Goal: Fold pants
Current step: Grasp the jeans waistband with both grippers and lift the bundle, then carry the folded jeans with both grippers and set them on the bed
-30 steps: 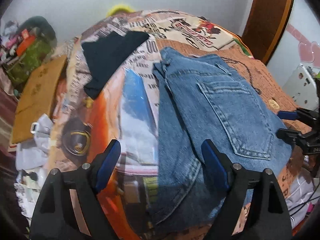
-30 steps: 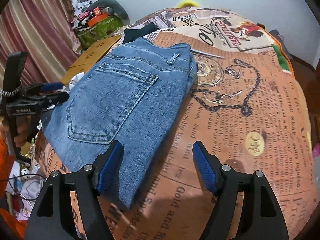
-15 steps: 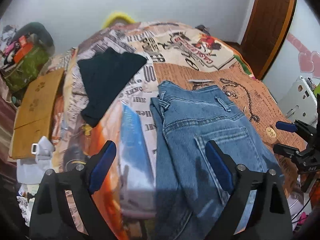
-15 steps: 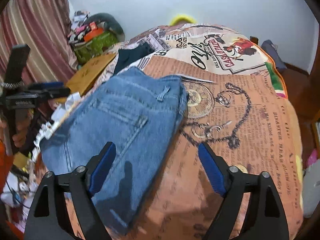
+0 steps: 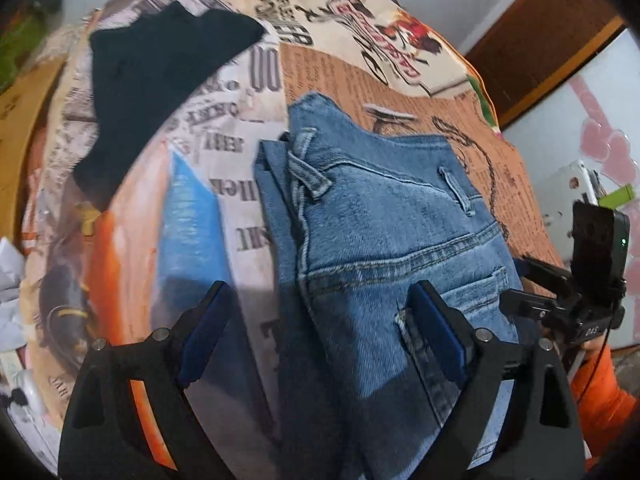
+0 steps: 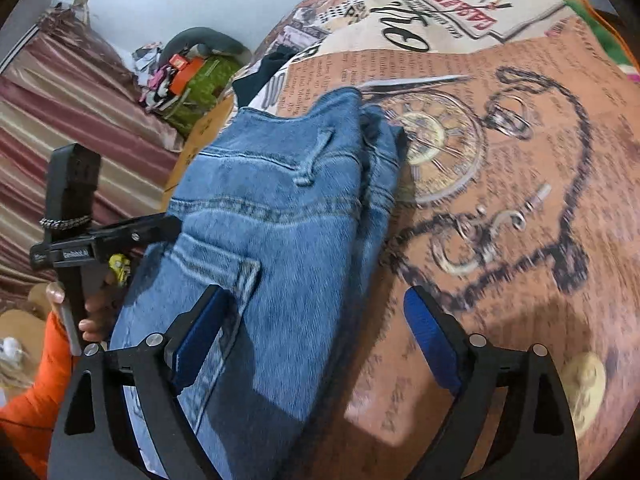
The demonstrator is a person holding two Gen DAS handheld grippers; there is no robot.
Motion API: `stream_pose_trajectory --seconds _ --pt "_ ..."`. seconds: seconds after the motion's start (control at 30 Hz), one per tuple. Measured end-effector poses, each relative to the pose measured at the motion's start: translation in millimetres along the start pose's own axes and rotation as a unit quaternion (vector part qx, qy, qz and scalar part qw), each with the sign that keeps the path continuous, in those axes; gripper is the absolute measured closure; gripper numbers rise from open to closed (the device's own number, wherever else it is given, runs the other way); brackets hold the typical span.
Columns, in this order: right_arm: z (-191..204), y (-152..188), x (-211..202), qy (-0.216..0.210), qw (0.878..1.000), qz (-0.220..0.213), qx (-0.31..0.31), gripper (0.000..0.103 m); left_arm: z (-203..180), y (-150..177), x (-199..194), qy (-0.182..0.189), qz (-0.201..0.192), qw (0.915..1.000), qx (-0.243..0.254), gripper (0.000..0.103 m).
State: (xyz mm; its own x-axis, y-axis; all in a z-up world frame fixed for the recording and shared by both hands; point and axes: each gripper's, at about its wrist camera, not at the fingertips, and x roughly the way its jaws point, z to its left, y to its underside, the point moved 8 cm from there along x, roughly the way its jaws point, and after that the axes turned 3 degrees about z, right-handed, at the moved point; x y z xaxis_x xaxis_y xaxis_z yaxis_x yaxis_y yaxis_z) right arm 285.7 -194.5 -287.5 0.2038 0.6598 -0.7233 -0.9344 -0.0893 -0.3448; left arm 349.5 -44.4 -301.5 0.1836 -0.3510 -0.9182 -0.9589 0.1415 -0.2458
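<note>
Folded blue jeans (image 5: 380,248) lie on a printed bedspread (image 5: 240,208), back pocket up, waistband toward the far side. My left gripper (image 5: 320,328) is open and empty, hovering over the jeans' left edge. My right gripper (image 6: 316,340) is open and empty over the jeans' (image 6: 280,220) right edge, left finger (image 6: 196,344) above the pocket. Each gripper shows in the other's view: the right one in the left wrist view (image 5: 528,296), the left one in the right wrist view (image 6: 160,228).
A black garment (image 5: 152,76) lies on the bed at the far left. A cardboard piece (image 5: 16,120) and clutter sit beyond the bed's left edge. A green bag (image 6: 204,84) and striped curtain (image 6: 60,92) stand at the left. A wooden door (image 5: 548,28) is at right.
Both grippers have moved forward and lower over the jeans, which now fill more of each view. The jaws stay open. The jeans have not visibly moved.
</note>
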Motion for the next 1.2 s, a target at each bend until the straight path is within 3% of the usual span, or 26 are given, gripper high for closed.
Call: stream_pose_trajectory --seconds 0.17,0.3,0.33,0.37,0.4,0.53,0.63,0.87,1.2 --pt "8.6 -5.1 10.8 -0.027 0.999 0.016 -0.005 0.016 -0.6 -6.5 13.3 0.035 0.016 0.9992 -0.010 0.011" --pt "13.4 -9.4 15.6 -0.045 0.999 0.023 0.011 0.027 -0.8 -6.8 16.9 0.053 0.017 0.9983 -0.016 0.013" --pt "14.2 -9.7 15.2 -0.046 0.999 0.022 0.014 0.033 -1.8 -6.3 16.7 0.065 0.019 0.9975 -0.020 0.020" --pt "13.6 -10.8 15.0 -0.044 0.999 0.022 0.016 0.035 -5.3 -5.8 15.8 0.085 0.023 0.9958 -0.022 0.037" --pt "15.0 -10.9 15.0 -0.041 0.999 0.020 0.017 0.042 -9.1 -5.3 14.8 0.104 0.028 0.9939 -0.024 0.043" --pt "18.1 -14.9 6.7 -0.025 1.000 0.009 0.008 0.069 -18.1 -5.4 8.5 0.071 0.015 0.9973 -0.001 0.049" --pt "27.7 -16.9 -1.9 -0.012 1.000 -0.002 -0.014 0.077 -26.1 -6.4 -1.6 0.051 -0.005 0.9985 0.017 0.057" --pt "66.6 -31.4 -36.0 0.003 0.994 -0.064 -0.085 0.082 -39.3 -7.5 -56.3 0.002 -0.090 0.9937 0.067 0.062" --pt "141.3 -99.7 -62.5 -0.007 0.976 -0.143 -0.164 0.084 -26.6 -45.7 -153.9 -0.045 -0.226 0.9707 0.070 0.063"
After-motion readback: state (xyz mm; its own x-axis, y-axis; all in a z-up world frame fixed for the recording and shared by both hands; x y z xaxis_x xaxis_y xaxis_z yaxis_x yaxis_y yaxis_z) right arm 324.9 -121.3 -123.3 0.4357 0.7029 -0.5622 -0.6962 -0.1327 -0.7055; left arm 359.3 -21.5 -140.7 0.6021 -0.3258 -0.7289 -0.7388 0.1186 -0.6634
